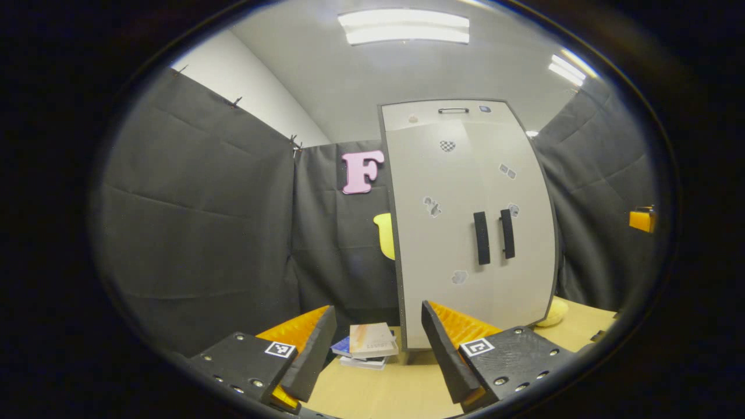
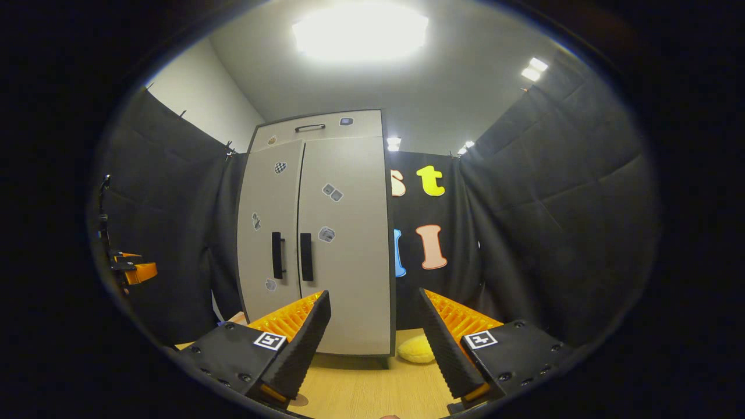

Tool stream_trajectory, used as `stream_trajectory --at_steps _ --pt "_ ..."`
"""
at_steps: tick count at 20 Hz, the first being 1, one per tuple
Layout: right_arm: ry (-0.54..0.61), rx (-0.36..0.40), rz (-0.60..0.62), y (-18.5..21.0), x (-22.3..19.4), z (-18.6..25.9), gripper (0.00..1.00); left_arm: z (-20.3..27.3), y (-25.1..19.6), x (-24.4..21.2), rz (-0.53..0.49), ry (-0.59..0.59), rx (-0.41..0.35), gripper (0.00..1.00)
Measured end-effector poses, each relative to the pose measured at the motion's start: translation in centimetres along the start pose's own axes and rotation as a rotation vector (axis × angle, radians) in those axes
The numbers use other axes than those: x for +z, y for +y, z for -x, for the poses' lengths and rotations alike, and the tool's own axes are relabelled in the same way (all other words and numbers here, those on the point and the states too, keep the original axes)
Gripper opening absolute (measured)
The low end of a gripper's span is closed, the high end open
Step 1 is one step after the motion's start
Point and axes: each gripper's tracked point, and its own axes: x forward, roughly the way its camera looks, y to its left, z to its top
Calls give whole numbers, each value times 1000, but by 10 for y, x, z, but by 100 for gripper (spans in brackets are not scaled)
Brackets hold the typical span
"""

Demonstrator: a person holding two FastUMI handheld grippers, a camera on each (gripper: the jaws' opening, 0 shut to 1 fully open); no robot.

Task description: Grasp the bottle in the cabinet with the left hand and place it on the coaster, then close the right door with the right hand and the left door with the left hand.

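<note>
A tall grey cabinet (image 1: 465,233) stands on the wooden table with both doors shut, so its inside is hidden. Two dark vertical handles (image 1: 493,235) sit side by side at the middle seam. My left gripper (image 1: 378,305) is open and empty, a short way in front of the cabinet's left corner. In the right gripper view the same cabinet (image 2: 326,233) faces me, and my right gripper (image 2: 373,292) is open and empty before its right door. The rim of a small brown disc (image 2: 300,400) peeks out on the table beside the right gripper's left finger.
A stack of books (image 1: 369,344) lies on the table left of the cabinet. A soft yellow object (image 2: 416,349) rests at the cabinet's right foot. The other gripper shows far off at the view edges (image 1: 643,220) (image 2: 135,270). Black cloth walls enclose the booth.
</note>
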Motion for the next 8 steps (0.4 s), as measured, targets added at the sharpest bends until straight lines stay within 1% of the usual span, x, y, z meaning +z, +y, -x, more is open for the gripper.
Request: stream_trajectory --at_steps 7,8 --pt "-4 -3 4 1 1 -3 95 0 1 0 -7 3 -7 87" --pt "-3 -2 6 2 0 -3 95 0 0 0 -10 2 -8 94"
